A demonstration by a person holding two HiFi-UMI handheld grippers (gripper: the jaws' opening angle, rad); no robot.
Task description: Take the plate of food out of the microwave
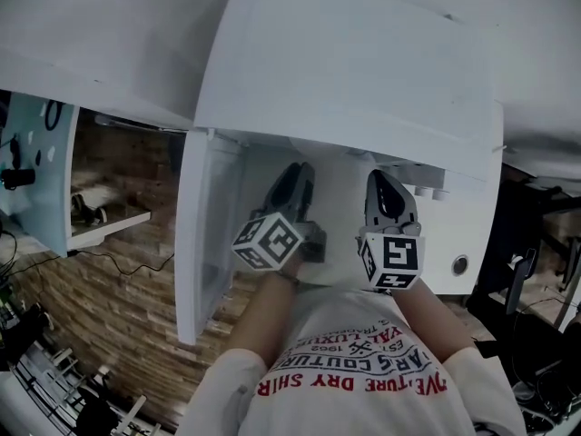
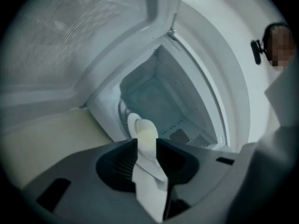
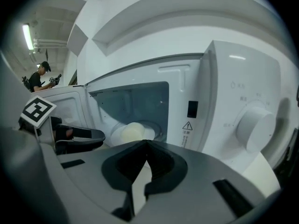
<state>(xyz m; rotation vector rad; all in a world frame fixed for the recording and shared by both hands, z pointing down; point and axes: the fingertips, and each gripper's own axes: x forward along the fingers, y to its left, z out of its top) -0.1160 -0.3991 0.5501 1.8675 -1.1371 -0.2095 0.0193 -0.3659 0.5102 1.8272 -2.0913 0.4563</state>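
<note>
just ahead of left gripper, plate lies inside microwave.

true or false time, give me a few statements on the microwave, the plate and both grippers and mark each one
1. The microwave has its door swung open. True.
2. The plate of food sits out on the counter. False: it is inside the microwave.
3. The left gripper has its jaws apart. True.
4. The right gripper grips the plate. False: its jaws are together with nothing in them, short of the plate.
</note>
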